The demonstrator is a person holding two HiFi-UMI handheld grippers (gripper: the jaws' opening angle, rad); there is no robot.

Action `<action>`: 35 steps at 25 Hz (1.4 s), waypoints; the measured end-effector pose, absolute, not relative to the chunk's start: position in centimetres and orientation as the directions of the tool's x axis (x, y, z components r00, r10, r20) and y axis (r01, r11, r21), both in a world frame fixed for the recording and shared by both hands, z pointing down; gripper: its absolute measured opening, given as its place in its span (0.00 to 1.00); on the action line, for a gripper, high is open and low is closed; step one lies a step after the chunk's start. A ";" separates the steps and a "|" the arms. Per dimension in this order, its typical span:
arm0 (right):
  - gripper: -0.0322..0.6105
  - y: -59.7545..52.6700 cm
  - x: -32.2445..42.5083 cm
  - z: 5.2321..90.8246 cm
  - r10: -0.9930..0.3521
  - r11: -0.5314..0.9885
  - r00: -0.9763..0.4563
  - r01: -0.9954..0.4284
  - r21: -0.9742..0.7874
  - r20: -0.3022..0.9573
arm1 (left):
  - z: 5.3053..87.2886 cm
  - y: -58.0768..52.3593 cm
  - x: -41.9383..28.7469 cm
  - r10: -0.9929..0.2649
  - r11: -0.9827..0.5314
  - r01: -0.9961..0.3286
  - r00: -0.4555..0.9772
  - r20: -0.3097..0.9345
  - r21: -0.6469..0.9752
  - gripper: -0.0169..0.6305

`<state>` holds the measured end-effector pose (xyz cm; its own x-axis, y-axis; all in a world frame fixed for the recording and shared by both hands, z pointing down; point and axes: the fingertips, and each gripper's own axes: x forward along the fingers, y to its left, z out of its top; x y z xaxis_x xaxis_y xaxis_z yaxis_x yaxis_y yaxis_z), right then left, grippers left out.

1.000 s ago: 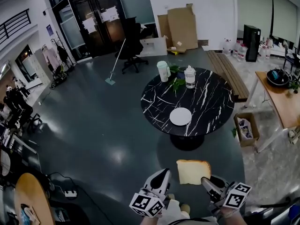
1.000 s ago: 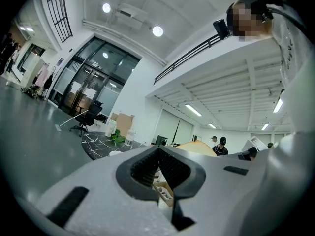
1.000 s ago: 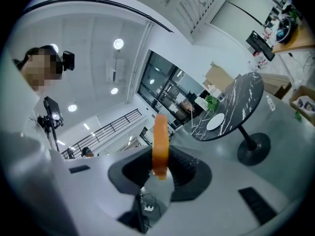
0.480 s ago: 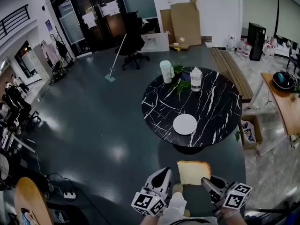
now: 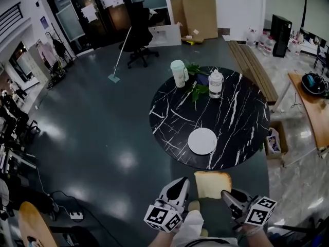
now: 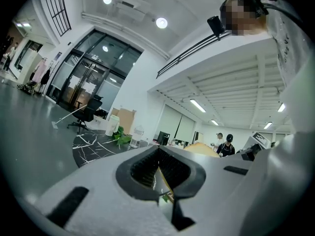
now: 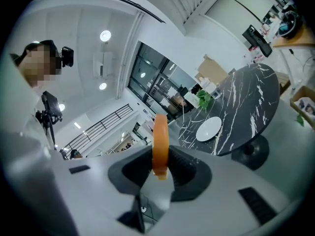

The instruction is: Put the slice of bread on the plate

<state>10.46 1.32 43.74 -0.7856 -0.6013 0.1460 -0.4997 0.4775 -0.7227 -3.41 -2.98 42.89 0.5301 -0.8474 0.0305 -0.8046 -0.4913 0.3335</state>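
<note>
A slice of bread [image 5: 212,184] with a tan crust hangs in the air just short of the round black marble table [image 5: 236,117]. My right gripper [image 5: 225,193] is shut on the slice's right edge. In the right gripper view the slice [image 7: 160,141] stands edge-on between the pads. A white plate [image 5: 202,141] lies empty near the table's near rim, ahead of the bread; the plate [image 7: 208,129] also shows past the right jaws. My left gripper [image 5: 181,182] is beside the bread on the left, apart from it, jaws shut on nothing [image 6: 158,168].
A pale cup [image 5: 178,73], a lidded jar [image 5: 216,83] and green leaves [image 5: 198,90] stand on the table's far side. A cardboard box [image 5: 272,140] and a wooden desk [image 5: 311,104] are at the right. An office chair [image 5: 138,32] and a mop [image 5: 119,55] stand behind.
Both grippers have moved forward with the bread toward the table. The table and plate now sit nearer and lower in the head view. The grip on the bread is unchanged.
</note>
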 end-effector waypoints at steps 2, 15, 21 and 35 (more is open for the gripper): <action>0.19 0.2 10.6 44.3 -0.606 0.461 -0.779 -0.509 -0.727 0.160 | 43.2 -4.4 -3.2 -0.839 -0.504 -0.797 0.544 0.032 0.333 0.04; 0.19 -7.7 10.1 47.6 -0.633 0.387 -0.746 -0.535 -0.751 0.205 | 46.4 -12.1 -3.1 -0.822 -0.514 -0.776 0.568 0.049 0.366 0.04; 0.19 -11.1 10.0 48.5 -0.646 0.352 -0.728 -0.552 -0.756 0.231 | 48.0 -14.5 -3.2 -0.808 -0.527 -0.771 0.585 0.072 0.357 0.04; 0.19 -16.7 11.7 52.2 -0.669 0.277 -0.705 -0.530 -0.801 0.235 | 50.0 -19.7 -2.1 -0.809 -0.542 -0.776 0.585 0.049 0.323 0.04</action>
<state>11.70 -16.72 52.16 -0.7050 -0.6690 0.2354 -0.5302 0.2767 -0.8015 -2.09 -19.75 50.03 0.5855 -0.8092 0.0492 -0.7759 -0.5417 0.3233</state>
